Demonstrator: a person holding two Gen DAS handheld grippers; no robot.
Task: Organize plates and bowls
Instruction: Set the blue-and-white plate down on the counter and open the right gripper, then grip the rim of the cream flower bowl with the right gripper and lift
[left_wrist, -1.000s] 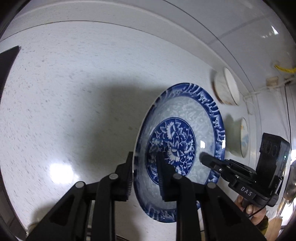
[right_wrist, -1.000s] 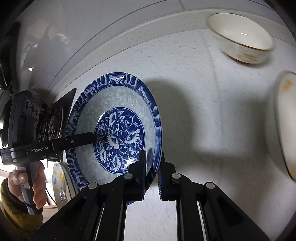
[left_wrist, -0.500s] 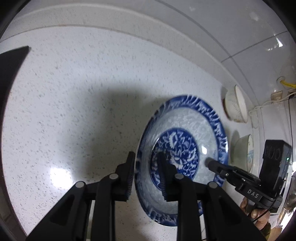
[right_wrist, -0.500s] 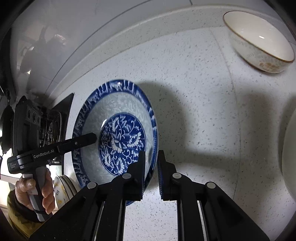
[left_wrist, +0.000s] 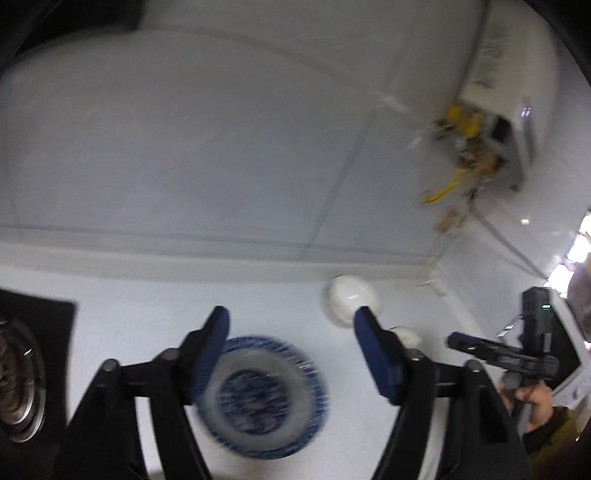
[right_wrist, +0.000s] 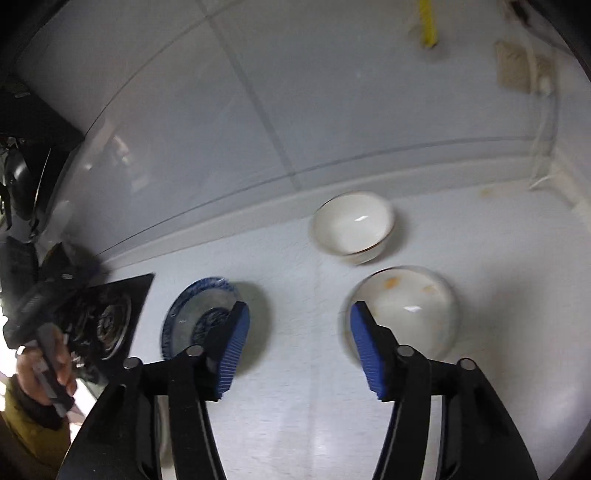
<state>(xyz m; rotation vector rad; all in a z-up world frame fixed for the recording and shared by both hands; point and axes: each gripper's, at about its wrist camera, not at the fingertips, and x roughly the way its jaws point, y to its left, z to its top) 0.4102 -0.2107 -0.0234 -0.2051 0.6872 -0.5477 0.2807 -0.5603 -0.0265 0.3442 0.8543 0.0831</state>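
Both grippers released blue plate (left_wrist: 264, 402), pulled back since last frame. Left gripper (left_wrist: 291, 354) jaws wide, empty. Right gripper (right_wrist: 299, 347) same. Plate flat on counter (right_wrist: 295, 406), two white bowls (right_wrist: 352, 227) beyond.

I count one blue-and-white plate (right_wrist: 201, 314) lying flat on my worktop (right_wrist: 295, 266). I count two white bowls: one bowl (right_wrist: 352, 227) near the back wall, and a second, wider bowl (right_wrist: 404, 310) just in front of it, with faint orange marks inside. That makes three dishes out on the worktop. I have two claws: my left claw (left_wrist: 291, 354) and my right claw (right_wrist: 299, 343). To the left sits one stove burner (right_wrist: 110, 326).
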